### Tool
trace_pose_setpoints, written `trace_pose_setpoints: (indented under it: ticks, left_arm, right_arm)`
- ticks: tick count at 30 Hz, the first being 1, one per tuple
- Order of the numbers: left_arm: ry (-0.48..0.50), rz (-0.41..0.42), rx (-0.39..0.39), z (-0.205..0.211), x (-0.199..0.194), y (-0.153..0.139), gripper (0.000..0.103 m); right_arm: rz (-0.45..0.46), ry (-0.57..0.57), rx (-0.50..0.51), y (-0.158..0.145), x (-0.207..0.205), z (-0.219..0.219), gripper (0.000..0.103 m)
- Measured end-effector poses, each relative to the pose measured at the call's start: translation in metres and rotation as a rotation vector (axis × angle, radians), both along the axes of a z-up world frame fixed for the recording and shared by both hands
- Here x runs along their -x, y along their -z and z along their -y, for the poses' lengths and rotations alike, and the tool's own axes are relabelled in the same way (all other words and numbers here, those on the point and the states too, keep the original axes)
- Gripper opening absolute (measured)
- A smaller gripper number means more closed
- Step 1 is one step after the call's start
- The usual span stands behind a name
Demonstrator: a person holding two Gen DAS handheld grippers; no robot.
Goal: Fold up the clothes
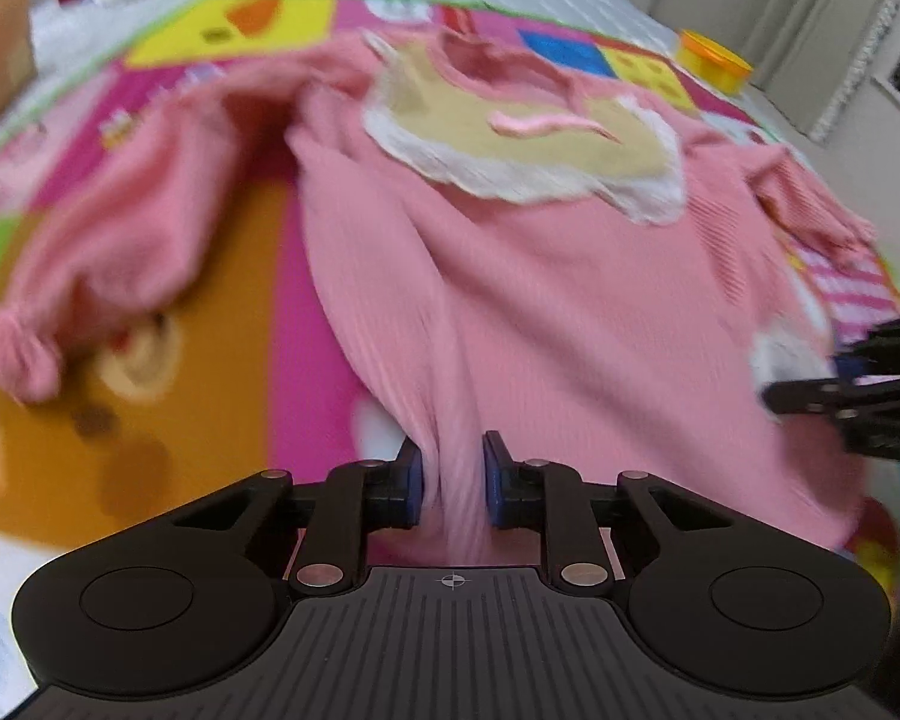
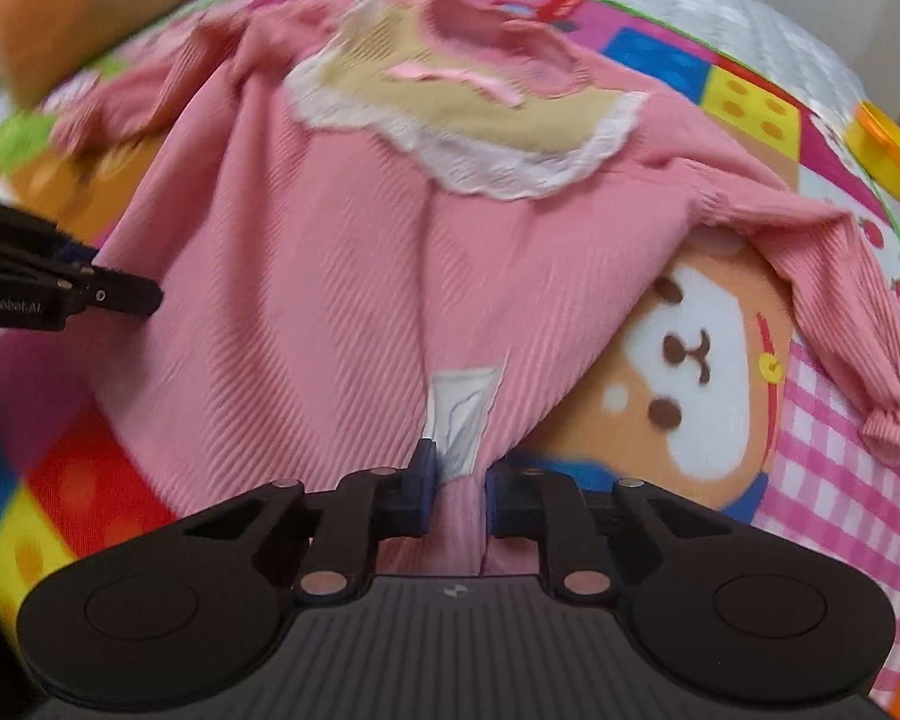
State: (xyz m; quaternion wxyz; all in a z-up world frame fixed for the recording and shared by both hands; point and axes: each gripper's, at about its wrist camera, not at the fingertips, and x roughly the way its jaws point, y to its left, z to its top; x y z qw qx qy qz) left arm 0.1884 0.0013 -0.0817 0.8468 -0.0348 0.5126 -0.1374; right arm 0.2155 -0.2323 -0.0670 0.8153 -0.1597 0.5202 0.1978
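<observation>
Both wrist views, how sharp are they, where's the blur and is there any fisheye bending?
Left wrist view: the left gripper is crisp, but the pink sweater and play mat are smeared by motion blur. Right wrist view: somewhat sharper, sweater ribbing and the white label readable, far collar soft. Both: strong barrel distortion curving the mat edges, dark corners, even light without glare.

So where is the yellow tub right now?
The yellow tub sits on the white bedding at the far right, just past the colourful mat's corner, beyond the pink sweater.
</observation>
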Motion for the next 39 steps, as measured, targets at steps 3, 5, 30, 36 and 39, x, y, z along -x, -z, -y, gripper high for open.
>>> trace_pose_setpoints:
  ticks: [3, 5, 30, 36, 39]
  left_arm:
    - [0.078, -0.035, -0.02, 0.015, 0.023, -0.001, 0.022]
    - [0.129, -0.056, -0.031, 0.024, 0.037, -0.003, 0.022]
    - [-0.223, 0.192, 0.061, -0.032, -0.02, -0.028, 0.088]
    - [-0.251, 0.137, 0.062, -0.04, -0.041, 0.0, 0.08]
    - [-0.262, 0.133, 0.063, -0.044, -0.046, 0.006, 0.078]
  right_arm:
    - [-0.023, -0.051, 0.036, -0.002, 0.019, 0.0, 0.015]
    - [-0.03, -0.066, 0.037, -0.007, 0.027, 0.003, 0.015]
    - [0.168, 0.31, -0.267, -0.016, -0.03, 0.093, 0.066]
    - [0.181, 0.323, -0.382, 0.022, -0.044, 0.101, 0.068]
    - [0.198, 0.293, -0.36, 0.024, -0.045, 0.095, 0.069]
